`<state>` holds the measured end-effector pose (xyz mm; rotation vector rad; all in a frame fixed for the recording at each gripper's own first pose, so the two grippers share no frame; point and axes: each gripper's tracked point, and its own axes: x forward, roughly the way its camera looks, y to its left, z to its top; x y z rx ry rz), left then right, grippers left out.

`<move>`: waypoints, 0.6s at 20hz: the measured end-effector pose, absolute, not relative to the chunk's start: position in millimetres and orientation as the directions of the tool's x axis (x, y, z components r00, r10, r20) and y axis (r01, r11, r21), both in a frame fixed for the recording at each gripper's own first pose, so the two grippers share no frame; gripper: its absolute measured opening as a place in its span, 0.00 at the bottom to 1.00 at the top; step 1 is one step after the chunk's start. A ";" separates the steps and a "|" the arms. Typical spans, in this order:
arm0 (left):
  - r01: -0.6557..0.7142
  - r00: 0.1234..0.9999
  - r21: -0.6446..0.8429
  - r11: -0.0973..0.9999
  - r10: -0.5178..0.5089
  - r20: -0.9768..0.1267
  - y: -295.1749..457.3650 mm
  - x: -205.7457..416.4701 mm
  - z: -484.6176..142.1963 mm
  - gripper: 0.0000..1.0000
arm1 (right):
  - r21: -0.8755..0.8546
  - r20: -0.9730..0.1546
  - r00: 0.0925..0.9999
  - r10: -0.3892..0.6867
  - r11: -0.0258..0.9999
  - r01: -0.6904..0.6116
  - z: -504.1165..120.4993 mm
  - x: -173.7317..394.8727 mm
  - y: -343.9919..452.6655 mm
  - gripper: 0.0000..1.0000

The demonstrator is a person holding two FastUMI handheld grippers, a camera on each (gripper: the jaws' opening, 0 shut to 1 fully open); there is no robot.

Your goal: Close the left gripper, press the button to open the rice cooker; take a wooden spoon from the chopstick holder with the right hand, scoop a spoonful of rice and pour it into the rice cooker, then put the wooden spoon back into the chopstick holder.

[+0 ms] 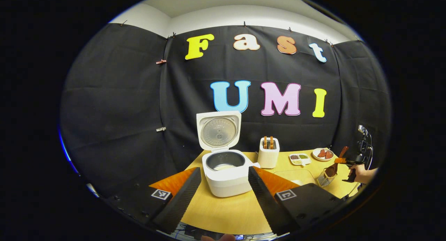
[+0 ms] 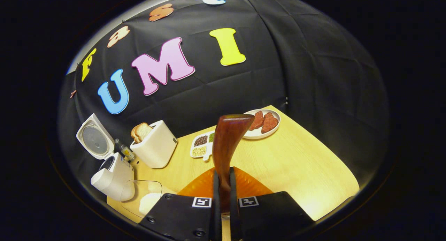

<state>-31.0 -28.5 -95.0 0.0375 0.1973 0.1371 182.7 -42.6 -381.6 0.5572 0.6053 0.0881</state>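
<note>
wooden spoon (image 2: pixel 228 143) stands clamped by its handle between the right gripper's (image 2: pixel 223 195) closed fingers, its bowl at the chopstick holder (image 1: pixel 325 178). left gripper (image 1: pixel 223 188) hangs open before the rice cooker (image 1: pixel 226 171), whose lid (image 1: pixel 218 130) stands raised on the table (image 2: pixel 296 164).

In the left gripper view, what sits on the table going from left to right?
Rice cooker with its lid up → toaster → divided dish of beans → wire holder with the wooden spoon over it → the other tongs, gripping that spoon.
</note>
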 end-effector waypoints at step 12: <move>-0.089 0.985 0.031 0.996 0.093 -0.146 -38.2 9.6 -75.0 0.94 | 0.523 -0.619 0.756 0.214 0.830 0.193 -411.4 158.3 -58.8 0.50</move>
